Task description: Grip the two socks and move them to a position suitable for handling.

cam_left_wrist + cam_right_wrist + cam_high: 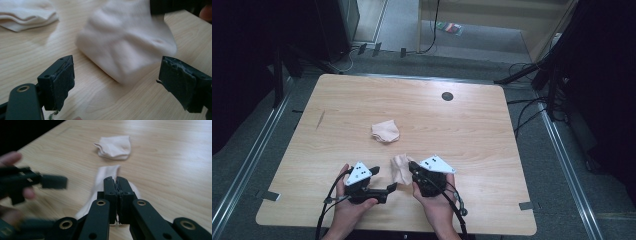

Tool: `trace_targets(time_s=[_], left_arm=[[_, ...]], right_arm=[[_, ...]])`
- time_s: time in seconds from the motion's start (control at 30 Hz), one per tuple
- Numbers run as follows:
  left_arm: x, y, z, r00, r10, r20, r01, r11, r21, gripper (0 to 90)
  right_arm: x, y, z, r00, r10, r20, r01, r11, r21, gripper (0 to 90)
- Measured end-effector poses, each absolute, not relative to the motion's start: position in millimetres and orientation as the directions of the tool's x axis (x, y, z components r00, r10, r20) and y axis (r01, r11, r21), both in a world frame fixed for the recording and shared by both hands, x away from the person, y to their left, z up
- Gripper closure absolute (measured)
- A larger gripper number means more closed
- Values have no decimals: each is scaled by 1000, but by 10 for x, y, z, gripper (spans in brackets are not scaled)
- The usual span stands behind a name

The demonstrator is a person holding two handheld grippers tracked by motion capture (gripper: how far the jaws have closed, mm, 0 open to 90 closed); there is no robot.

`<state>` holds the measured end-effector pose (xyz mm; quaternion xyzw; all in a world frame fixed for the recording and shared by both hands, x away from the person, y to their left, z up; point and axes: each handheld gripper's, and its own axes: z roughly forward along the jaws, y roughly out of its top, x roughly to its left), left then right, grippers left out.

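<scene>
A pale ribbed sock point(400, 169) hangs near the table's front edge, its upper end pinched in my right gripper point(413, 166). In the right gripper view that gripper point(116, 182) has its jaws pressed together on the sock point(106, 173), which trails away below them. My left gripper point(393, 187) lies just left of the sock and points at it. In the left gripper view its jaws point(116, 77) stand wide apart, with the sock point(125, 45) just beyond them and untouched. A second, folded sock point(385, 131) rests at mid-table.
The wooden table point(472, 130) has a small dark round hole point(447, 96) near its far edge. Bare wood lies around both socks. Dark stands and cables flank the table on the floor.
</scene>
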<state>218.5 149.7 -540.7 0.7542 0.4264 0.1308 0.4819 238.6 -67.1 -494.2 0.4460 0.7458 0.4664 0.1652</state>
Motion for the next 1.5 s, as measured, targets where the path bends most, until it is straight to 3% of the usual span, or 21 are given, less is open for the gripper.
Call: trace_targets(time_s=[0.2,0.37,0.47,0.6,0.63,0.7,0.8,0.9,1.1,1.2,1.23,1.33,1.37,1.4,1.43,1.5], left_arm=[[2222,1296,-5374,559,791,-248,575,-155,803,96],[2328,1235,-5381,478,843,-246,607,-115,787,159],[2353,1242,-5397,477,847,-233,600,-120,791,290],[2339,1320,-5379,496,851,-172,531,-140,836,699],[2310,1437,-5330,487,867,-108,478,-161,864,827],[2271,1583,-5272,462,887,-29,434,-197,879,896],[2225,1730,-5219,430,902,34,405,-226,886,900],[2184,1888,-5188,424,903,74,420,-268,867,900],[2185,1700,-5316,549,825,134,479,-442,758,900],[2185,1666,-5366,605,793,70,502,-448,739,851],[2175,1683,-5385,645,764,-17,508,-412,757,755],[2171,1734,-5348,690,721,-66,489,-398,776,571],[2190,1823,-5292,736,664,-135,483,-375,791,496],[2190,1823,-5292,736,664,-135,483,-375,791,457],[2222,1930,-5245,753,633,-180,477,-336,812,439],[2291,2042,-5234,709,664,-238,508,-246,826,442]], right_arm=[[2408,-508,-4711,-592,781,199,499,161,852,881],[2373,-397,-4507,-627,747,221,476,142,868,881],[2342,-377,-4428,-638,736,229,464,129,876,881],[2265,-388,-4266,-654,722,228,407,82,910,882],[2255,-400,-4252,-652,724,228,399,71,914,882],[2265,-422,-4267,-647,730,222,392,68,917,883],[2312,-449,-4351,-634,739,229,407,67,911,883],[2449,-565,-4670,-588,751,299,495,42,868,884],[2584,-759,-5171,-519,784,341,615,66,785,884],[2600,-816,-5284,-516,795,320,627,96,773,884],[2620,-886,-5360,-510,805,304,646,125,753,883],[2643,-961,-5386,-511,813,278,643,147,752,882],[2662,-1044,-5400,-496,846,196,607,177,774,863],[2662,-1044,-5400,-496,846,196,607,177,774,863],[2675,-1099,-5405,-486,862,147,574,188,797,775],[2693,-1138,-5399,-469,871,147,563,167,810,675]])
